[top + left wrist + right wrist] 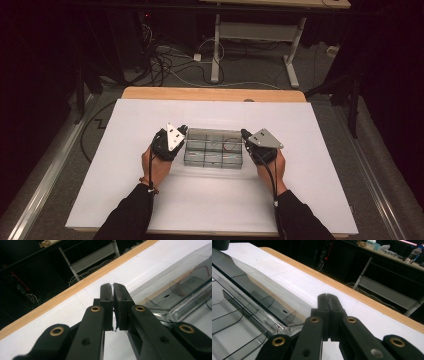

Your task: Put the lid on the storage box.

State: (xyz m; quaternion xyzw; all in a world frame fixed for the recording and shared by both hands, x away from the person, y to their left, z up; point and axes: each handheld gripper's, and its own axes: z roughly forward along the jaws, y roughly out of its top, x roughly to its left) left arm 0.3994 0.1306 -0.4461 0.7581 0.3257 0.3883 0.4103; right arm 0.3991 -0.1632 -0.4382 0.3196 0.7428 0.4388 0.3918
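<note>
Both jaws together, empty: left gripper (181, 131) and right gripper (245, 134) flank clear plastic compartment box (214, 148); uneven push likely skews it.

My high view looks forward and down on the white table (210, 200); both gripper views sit low, close, probably facing its far edge.

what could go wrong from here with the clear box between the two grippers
1. The clear plastic compartment box sits between the left gripper and the right gripper, both shut with nothing between their pads. Pushing with closed tips could slide or tip the box instead of gripping it.
2. Its walls are thin, see-through and glossy, so edges are hard to judge and a gripper could miss or slip off.
3. On the smooth white table sheet, uneven pressure from one side could spin the box.
</note>
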